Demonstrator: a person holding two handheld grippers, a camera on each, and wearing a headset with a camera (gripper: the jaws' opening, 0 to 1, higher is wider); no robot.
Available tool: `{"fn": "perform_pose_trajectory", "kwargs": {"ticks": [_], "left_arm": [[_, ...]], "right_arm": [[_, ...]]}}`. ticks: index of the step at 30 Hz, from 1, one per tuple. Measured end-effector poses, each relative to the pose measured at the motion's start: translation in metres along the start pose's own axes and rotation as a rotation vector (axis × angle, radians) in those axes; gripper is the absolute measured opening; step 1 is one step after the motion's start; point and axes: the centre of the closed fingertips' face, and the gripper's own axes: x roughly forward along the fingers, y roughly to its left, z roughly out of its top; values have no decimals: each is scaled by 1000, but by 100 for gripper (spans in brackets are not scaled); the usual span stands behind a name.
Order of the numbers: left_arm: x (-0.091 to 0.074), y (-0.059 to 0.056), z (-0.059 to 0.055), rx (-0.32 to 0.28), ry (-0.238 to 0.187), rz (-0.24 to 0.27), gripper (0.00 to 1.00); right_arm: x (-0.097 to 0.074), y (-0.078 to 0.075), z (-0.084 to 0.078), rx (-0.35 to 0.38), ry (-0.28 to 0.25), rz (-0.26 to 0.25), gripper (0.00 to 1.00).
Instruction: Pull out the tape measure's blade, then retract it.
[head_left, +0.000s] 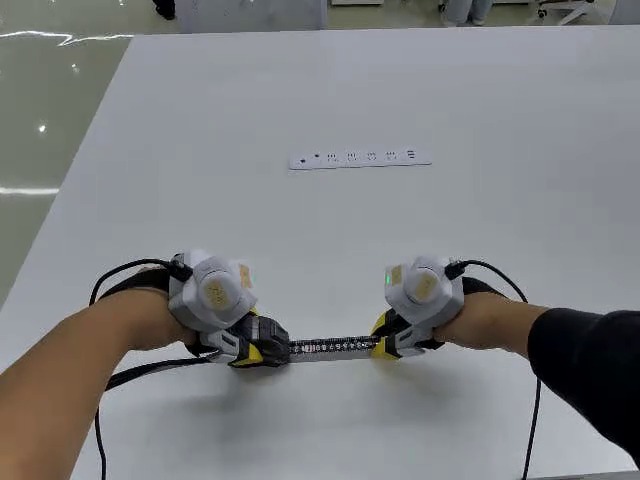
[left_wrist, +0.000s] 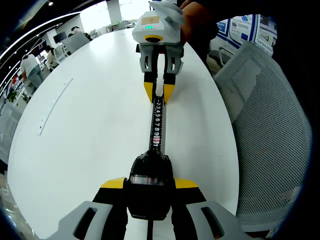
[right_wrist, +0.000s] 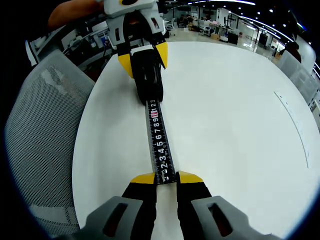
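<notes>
Left gripper (left_wrist: 150, 184): jaws shut snugly around the black tape measure case (left_wrist: 150, 195), with a yellow fingertip pressed to each side of it.
Right gripper (right_wrist: 166, 178): jaws pinched almost together on the free end of the blade (right_wrist: 159, 137), with a thin slit between the yellow tips.
Tape measure: near the table's front edge, right in front of the person. The blade is drawn out a short way and runs straight and flat from the case to the right gripper. It is dark with white numerals and a red mark among them. Whether the case rests on the top or hangs just above it cannot be told.
Surface: a large white matte table (head_left: 420, 90) with rounded corners, bare around the tape.
Room: an open hall with a glossy pale floor (head_left: 40, 110), ceiling strip lights, and desks and people far back.
Other things: a white power strip (head_left: 360, 158) lies flat farther out on the table, well apart from the tape. Black cables (head_left: 120, 272) trail from both grippers toward the person.
In the way: a grey mesh chair (left_wrist: 270, 125) stands just beside the table edge on the person's side, next to the stretched blade.
</notes>
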Motion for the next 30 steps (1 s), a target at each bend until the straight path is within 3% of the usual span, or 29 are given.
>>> {"fn": "perform_pose_trajectory", "kwargs": {"ticks": [30], "left_arm": [[0, 0, 0, -2, -4, 2, 29]], "right_arm": [[-9, -2, -13, 11, 21, -6, 10]]}}
